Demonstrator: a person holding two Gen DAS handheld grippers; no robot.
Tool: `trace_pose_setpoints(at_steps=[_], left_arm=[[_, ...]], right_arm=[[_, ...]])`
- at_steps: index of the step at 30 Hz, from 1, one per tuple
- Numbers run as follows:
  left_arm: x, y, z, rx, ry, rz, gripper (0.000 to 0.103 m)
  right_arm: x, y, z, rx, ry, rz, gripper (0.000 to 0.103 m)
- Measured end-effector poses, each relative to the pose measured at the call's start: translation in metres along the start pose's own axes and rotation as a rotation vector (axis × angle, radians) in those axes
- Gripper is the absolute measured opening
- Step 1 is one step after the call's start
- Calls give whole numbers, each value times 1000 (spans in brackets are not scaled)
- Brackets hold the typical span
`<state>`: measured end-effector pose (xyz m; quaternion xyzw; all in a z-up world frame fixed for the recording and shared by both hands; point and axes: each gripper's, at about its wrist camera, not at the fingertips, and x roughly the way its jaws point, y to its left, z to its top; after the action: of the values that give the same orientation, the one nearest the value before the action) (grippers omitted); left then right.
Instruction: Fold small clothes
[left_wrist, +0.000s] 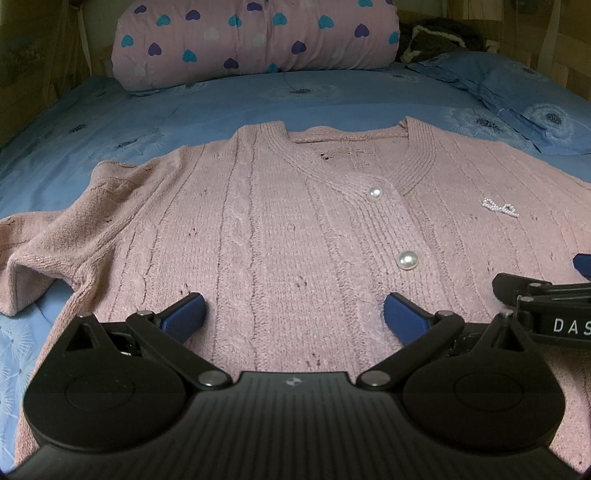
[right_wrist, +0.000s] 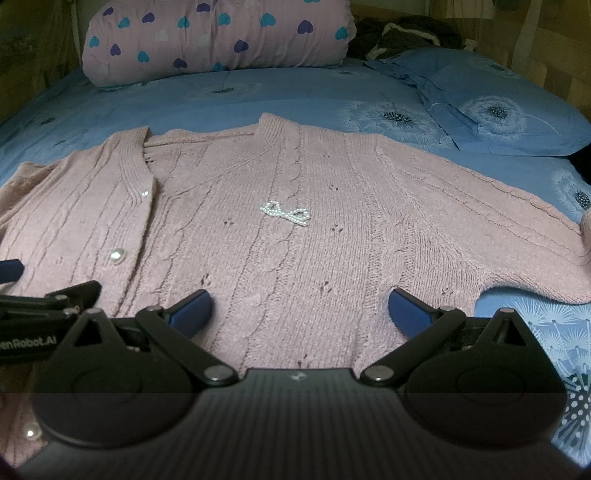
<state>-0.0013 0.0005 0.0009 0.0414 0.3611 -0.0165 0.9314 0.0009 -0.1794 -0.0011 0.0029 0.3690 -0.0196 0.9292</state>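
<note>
Blue dandelion-print bedsheet (left_wrist: 332, 96) bears pink cable-knit cardigan (left_wrist: 280, 221), spread flat, buttoned, ready for folding. My left gripper (left_wrist: 294, 312), right gripper (right_wrist: 300, 308) both wide, empty, over near hem.

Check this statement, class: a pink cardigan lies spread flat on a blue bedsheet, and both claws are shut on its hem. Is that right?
Not quite. The cardigan does lie spread on the blue bedsheet, but both claws are open, holding nothing. The left wrist view shows the left claw with fingers wide apart; the right wrist view shows the same for the right claw.
</note>
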Motion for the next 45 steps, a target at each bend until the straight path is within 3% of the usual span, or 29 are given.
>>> trace_pose_setpoints(at_steps=[34,45], left_arm=[[1,1,1,-8,8,-10,103],[-5,4,5,-17,29,-26,103]], right_arm=[[-2,-1,-2,8,-2,5,103],[-15,-21,0,82,-16,88,103]])
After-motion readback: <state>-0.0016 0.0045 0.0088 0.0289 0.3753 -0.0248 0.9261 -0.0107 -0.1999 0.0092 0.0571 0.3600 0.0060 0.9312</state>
